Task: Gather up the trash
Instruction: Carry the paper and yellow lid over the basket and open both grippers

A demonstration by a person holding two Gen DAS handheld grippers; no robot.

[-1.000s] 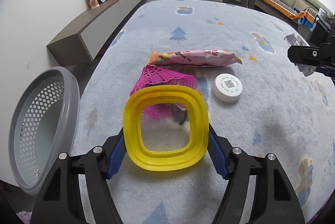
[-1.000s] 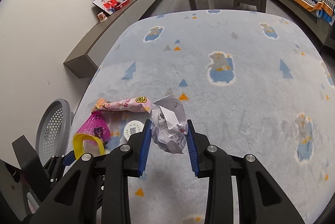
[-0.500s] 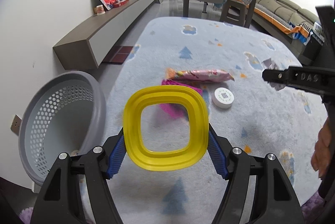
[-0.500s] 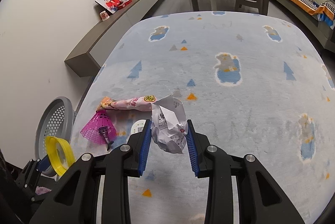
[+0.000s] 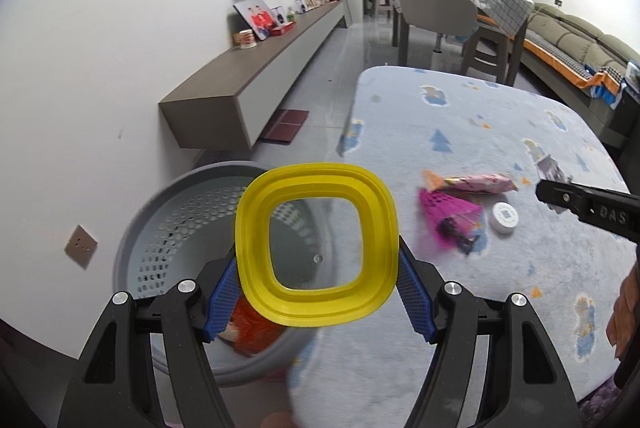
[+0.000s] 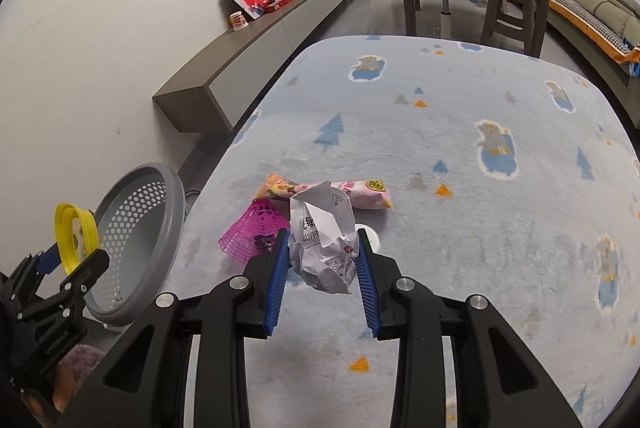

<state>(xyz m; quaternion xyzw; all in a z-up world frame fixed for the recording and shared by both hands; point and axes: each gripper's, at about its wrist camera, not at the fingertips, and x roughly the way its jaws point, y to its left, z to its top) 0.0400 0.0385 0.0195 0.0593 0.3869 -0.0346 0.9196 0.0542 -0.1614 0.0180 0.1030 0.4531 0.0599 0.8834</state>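
Living room rug (image 6: 460, 156): my left gripper (image 5: 316, 288) clamps the ring (image 5: 316, 248) above the bin (image 5: 176, 228) at 9 o'clock for dropping; right gripper (image 6: 322, 260) grips paper (image 6: 322, 240), queued next.

White wall (image 5: 100, 68); floating cabinet (image 5: 256, 84); sofa (image 5: 568, 36), seemingly olive.

The left wrist view looks forward and steeply down along its own fingers, close above the grey perforated basket (image 5: 168, 228) at the rug's (image 5: 480, 132) edge. The right wrist view likewise faces forward and down along its fingers, hanging over the rug. Both views share the basket, the rug, the wall shelf (image 6: 248, 68) and the far dining chair (image 5: 436, 16) — and each catches the other gripper at its margin.
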